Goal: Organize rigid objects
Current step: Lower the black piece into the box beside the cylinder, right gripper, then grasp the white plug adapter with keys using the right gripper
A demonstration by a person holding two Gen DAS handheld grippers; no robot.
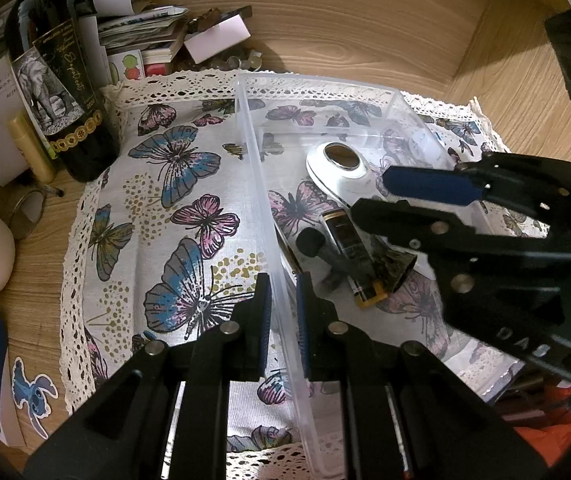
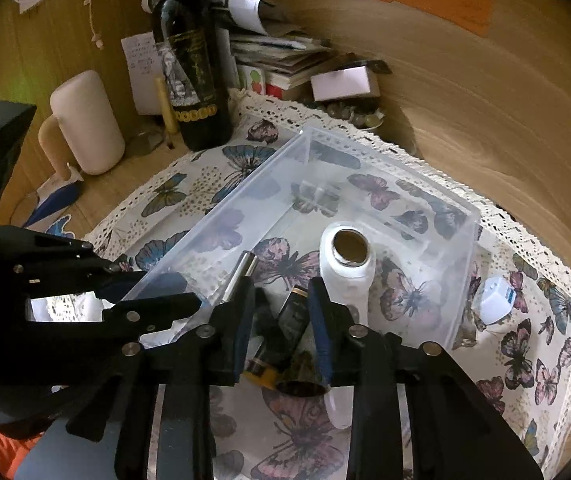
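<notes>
Left gripper (image 1: 284,312) straddles the clear plastic bin's (image 1: 263,184) near wall, pads close on either side, pinching it. Right gripper (image 2: 281,320) hangs half-open inside over a black-and-gold tube (image 2: 281,332), gripping nothing. White bottle (image 2: 347,264) lies in the bin too. Butterfly cloth (image 1: 173,208) covers the wooden desk; a wine bottle (image 1: 59,80) stands left, beside the bin.
</notes>
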